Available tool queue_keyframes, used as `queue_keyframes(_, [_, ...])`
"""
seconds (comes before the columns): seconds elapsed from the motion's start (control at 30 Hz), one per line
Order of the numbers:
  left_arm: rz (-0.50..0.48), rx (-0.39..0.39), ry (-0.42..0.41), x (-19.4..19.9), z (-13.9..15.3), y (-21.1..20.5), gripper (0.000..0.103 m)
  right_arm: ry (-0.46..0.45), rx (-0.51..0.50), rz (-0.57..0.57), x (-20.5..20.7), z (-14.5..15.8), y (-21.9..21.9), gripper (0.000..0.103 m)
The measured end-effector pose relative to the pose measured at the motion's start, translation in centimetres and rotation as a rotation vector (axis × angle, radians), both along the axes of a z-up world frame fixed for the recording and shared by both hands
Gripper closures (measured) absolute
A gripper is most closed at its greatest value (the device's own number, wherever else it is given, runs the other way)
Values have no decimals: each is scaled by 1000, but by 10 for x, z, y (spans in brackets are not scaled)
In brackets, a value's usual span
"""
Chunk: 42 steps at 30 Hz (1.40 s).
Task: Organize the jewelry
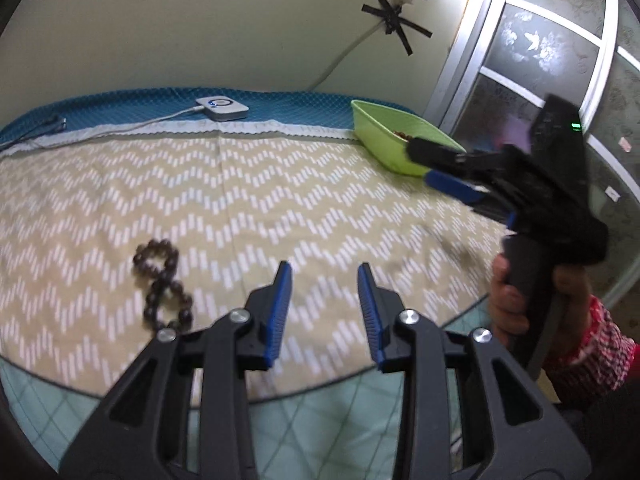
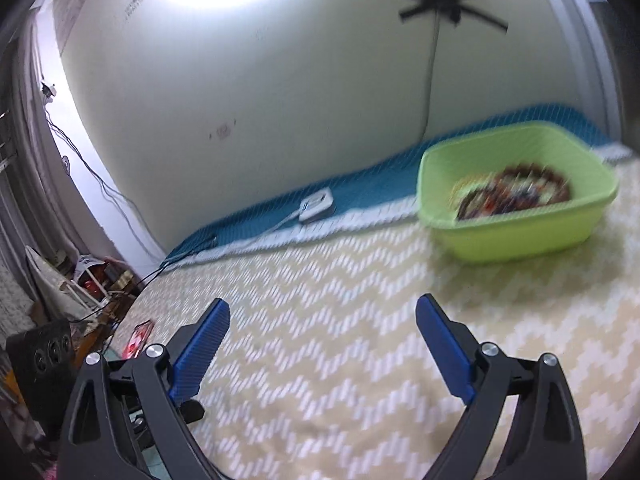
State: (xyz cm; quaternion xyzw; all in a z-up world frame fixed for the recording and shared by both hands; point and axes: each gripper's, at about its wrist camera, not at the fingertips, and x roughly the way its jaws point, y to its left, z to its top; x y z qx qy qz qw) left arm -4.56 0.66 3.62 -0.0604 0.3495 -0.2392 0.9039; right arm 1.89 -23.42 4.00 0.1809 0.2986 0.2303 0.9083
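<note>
Bead bracelet (image 1: 163,285) untouched beside half-open, empty left tongs (image 1: 325,276).

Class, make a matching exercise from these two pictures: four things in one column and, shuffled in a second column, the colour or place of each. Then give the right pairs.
Things:
1. bead bracelet
2. basin
3. small box with a cable
4. tape cross

Descriptions:
A. white, on the blue mat by the wall
B. dark brown, lying twisted on the zigzag cloth
C. black, stuck on the wall
D. light green, with jewelry inside

Pairs: 1-B, 2-D, 3-A, 4-C
</note>
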Motion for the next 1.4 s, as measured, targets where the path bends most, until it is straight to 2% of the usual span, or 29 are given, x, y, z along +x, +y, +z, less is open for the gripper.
queue_keyframes(0.17, [3,-15,0,-1,-2,2,71,67,-7,50,5,-14,14,32])
queue_keyframes(0.33, [-16,-12,4,1,-3,-2,71,77,-6,76,6,-14,15,32])
queue_keyframes(0.7, [-17,-19,-8,-1,1,1,71,32,-46,112,0,-10,29,32])
queue_keyframes(0.8, [-9,-76,37,0,-1,19,71,42,-63,133,0,-11,34,39])
queue_keyframes(1.0, [117,-137,120,-3,-5,72,71,60,-110,183,2,-13,47,56])
queue_keyframes(1.07, [153,-195,136,-5,-3,95,71,77,-122,232,4,-13,56,62])
queue_keyframes(1.13, [188,-216,141,-5,0,110,71,96,-130,297,6,-12,70,70])
queue_keyframes(1.33, [178,-223,156,6,6,109,71,75,-235,459,5,-4,124,87])
queue_keyframes(1.4, [169,-209,163,10,4,103,71,90,-248,531,3,-4,144,89])
